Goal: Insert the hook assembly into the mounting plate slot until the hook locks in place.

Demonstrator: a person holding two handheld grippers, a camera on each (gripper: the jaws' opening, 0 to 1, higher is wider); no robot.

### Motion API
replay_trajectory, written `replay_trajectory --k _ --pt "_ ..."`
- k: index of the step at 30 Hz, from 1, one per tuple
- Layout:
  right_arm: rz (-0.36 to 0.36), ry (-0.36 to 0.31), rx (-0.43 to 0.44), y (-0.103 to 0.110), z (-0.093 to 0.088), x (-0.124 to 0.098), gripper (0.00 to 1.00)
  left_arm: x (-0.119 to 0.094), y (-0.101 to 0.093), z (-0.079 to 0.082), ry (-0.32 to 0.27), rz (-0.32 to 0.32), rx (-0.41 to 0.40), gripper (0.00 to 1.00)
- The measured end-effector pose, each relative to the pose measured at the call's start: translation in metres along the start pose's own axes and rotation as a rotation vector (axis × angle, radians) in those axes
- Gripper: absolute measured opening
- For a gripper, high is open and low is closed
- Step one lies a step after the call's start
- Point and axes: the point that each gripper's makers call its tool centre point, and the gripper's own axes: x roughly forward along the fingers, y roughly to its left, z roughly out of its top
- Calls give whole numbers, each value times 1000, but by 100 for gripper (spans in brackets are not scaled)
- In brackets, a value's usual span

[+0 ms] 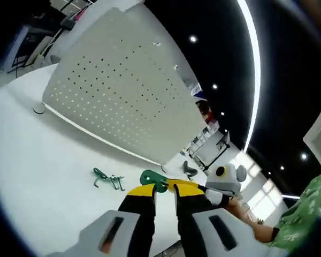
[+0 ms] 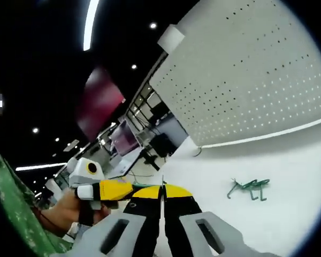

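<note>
— Two grippers over the white table [image 1: 37, 176]?
— Yes. Left gripper [image 1: 165, 188] is clamped on a green hook [image 1: 152, 179]; right gripper [image 2: 163, 191] is closed, empty. Another green hook [image 2: 250, 188] lies ahead of both, before the pegboard [image 1: 123, 80].

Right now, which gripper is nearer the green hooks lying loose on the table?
Hard to call. The left gripper and right gripper meet tip to tip, both apart from the green hooks.

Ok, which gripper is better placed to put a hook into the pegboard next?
Left, probably. The left gripper already holds a green hook at its tips, facing the pegboard. The right gripper looks shut and empty; another green hook lies on the table.
</note>
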Motion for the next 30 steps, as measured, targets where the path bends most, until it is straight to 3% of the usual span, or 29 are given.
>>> replay_trajectory --k 3,8,12,20,28,30 --pt "-1 -28 -42 3 5 0 0 1 -2 7 -33 -1 -41 13" --pt "5 -74 -160 11 14 1 0 3 -2 9 -39 5 -71 12" --pt "1 -77 -206 12 13 1 0 4 -3 9 -41 -2 -93 8" --pt "2 -77 -216 12 12 0 0 4 -3 9 -38 3 -86 6" --pt "12 -47 -161 11 7 1 3 0 -4 13 -50 25 -13 3" --pt "16 -46 -148 10 6 1 2 -1 -1 14 -45 42 41 3"
